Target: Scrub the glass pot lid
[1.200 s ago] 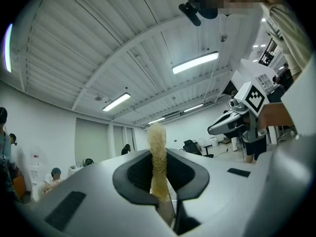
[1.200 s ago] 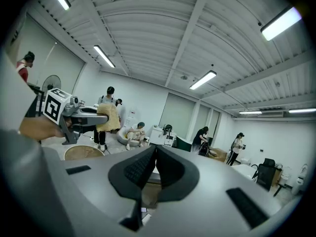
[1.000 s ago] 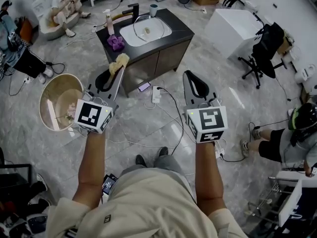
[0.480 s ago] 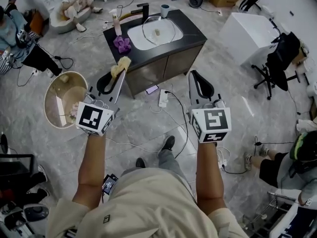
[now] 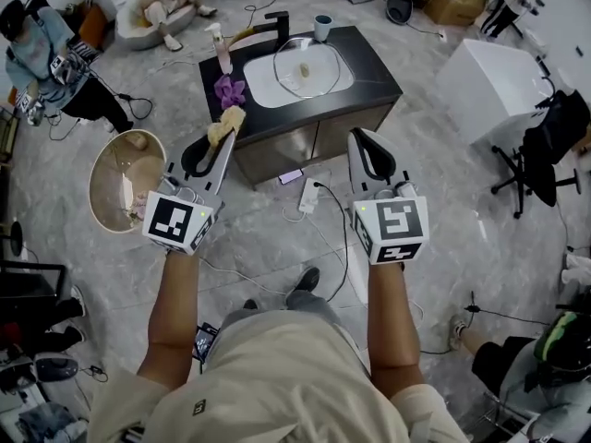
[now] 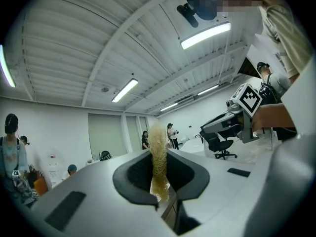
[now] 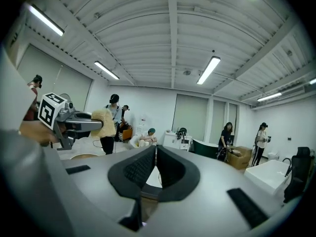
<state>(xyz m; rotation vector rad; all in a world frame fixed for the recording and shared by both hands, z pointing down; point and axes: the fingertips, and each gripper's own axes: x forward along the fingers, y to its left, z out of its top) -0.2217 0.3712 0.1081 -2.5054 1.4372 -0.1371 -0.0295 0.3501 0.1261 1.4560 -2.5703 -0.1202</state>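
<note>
Glass pot lid [image 5: 316, 55] lies flat over the white basin [image 5: 268, 79] of the dark sink counter [image 5: 369, 72], knob up. It is well ahead of both your tools and neither touches it. Over the last second the counter has shifted toward the middle of the head view as you walked up, while your arms kept the same raised pose. You are closing on the sink, not yet scrubbing.

Your left gripper [image 5: 220, 142] is clamped on a tan, fibrous scrubbing sponge [image 5: 227, 120], which stands up past the jaw tips in the left gripper view. Your right gripper [image 5: 360, 146] has its jaws pressed together with nothing between them. Both point toward the counter's near edge. A purple cloth [image 5: 229, 89] sits on the counter left of the basin, just beyond the sponge.

The approach looks nearly done. You will likely need to part the right jaws to steady the lid before the sponge goes on.
</note>
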